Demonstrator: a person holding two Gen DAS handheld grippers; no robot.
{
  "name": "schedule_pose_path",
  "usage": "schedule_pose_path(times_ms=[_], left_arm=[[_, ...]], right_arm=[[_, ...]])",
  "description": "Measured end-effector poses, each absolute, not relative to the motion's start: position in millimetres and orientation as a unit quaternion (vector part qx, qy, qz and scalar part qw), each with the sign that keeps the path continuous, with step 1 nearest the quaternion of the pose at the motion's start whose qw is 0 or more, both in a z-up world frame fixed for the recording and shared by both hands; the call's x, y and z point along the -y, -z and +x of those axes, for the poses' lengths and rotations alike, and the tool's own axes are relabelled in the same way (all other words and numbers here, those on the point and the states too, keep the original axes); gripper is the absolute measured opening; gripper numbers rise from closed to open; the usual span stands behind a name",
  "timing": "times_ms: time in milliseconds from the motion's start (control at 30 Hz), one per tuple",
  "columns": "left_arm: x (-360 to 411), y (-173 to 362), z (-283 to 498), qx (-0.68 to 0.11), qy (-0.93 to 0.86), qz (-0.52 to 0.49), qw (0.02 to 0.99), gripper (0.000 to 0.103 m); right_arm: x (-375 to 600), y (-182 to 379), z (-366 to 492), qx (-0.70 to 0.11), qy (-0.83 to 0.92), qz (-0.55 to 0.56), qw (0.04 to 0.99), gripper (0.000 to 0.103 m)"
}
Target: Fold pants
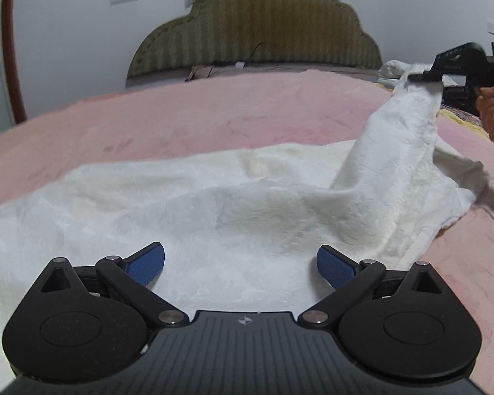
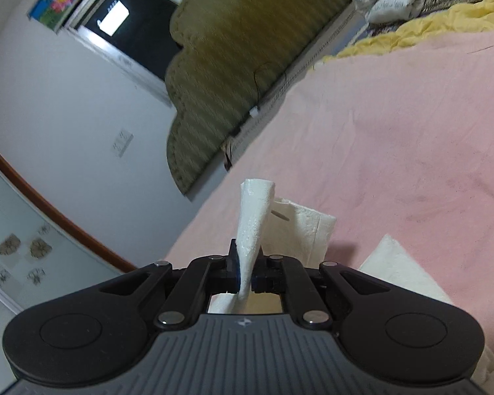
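One end of the pants (image 1: 214,204) is up, rest flat on your pink bedsheet (image 1: 214,108).
Your left gripper (image 1: 240,260) hovers spread over the cloth; your right gripper (image 2: 245,275) is pinching a raised corner.

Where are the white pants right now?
The white pants lie spread on the pink bedsheet ahead of the open left gripper; in that view, the right gripper pinches one end up at far right.
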State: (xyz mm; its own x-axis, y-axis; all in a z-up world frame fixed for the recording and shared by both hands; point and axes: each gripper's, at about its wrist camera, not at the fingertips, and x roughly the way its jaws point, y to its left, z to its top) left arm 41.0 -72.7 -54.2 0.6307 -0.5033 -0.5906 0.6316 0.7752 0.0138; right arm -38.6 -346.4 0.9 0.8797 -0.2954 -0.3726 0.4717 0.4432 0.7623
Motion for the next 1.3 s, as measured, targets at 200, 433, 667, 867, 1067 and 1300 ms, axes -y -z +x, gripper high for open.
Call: schedule_pose_path(times_ms=[200,433,667,867,1067,1300], left_arm=[[60,50,44,-0.297,0.313,0.074,0.899,0.100],[63,51,41,-0.305,0.329,0.093,0.889,0.097],[61,45,37,-0.306,0.354,0.107,0.877,0.095],[54,49,35,-0.304,0.362,0.121,0.873,0.095],[57,38,37,-0.305,0.365,0.111,0.873,0.095],[79,40,36,-0.294,0.350,0.144,0.878,0.096]], right_arm=[[309,-67,-40,0.033,0.136,0.368,0.919,0.006],[321,24,-108,-0.131,0.328,0.437,0.827,0.006],[306,38,-128,-0.133,0.334,0.442,0.822,0.006],[300,38,-142,-0.173,0.350,0.428,0.815,0.011],[281,18,-156,-0.145,0.456,0.367,0.798,0.017],[241,-3,-80,-0.245,0.280,0.232,0.899,0.018]])
